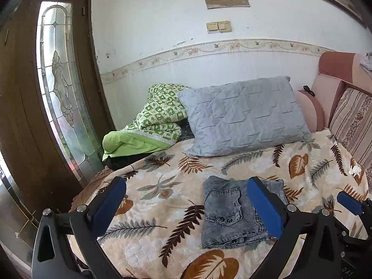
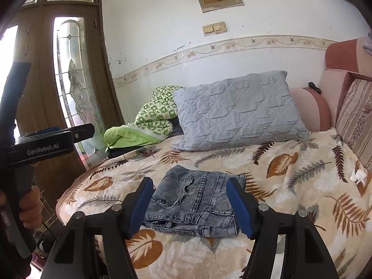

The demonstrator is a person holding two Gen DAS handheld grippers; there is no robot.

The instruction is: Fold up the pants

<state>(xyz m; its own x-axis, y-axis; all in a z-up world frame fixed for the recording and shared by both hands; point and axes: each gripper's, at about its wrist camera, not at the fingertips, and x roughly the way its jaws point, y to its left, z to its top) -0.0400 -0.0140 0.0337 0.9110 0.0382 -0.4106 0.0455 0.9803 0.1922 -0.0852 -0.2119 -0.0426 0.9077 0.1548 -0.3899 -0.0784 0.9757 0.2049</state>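
Observation:
Grey washed jeans (image 1: pixel 234 214) lie folded into a compact rectangle on the leaf-patterned bedspread (image 1: pixel 167 200), back pocket with two snaps facing up. My left gripper (image 1: pixel 188 211) is open and empty, held above the bed, its right finger over the jeans' right part. In the right wrist view the folded jeans (image 2: pixel 195 202) lie just beyond my right gripper (image 2: pixel 189 207), which is open and empty with a finger on each side of them in the view. The right gripper's blue pad also shows in the left wrist view (image 1: pixel 350 202).
A grey quilted pillow (image 1: pixel 244 116) and a green patterned quilt (image 1: pixel 153 121) lie at the back of the bed. A striped cushion (image 1: pixel 353 118) and pink backrest stand at right. A wooden door with glass panel (image 1: pixel 58 88) is at left. A white scrap (image 2: pixel 359 175) lies at right.

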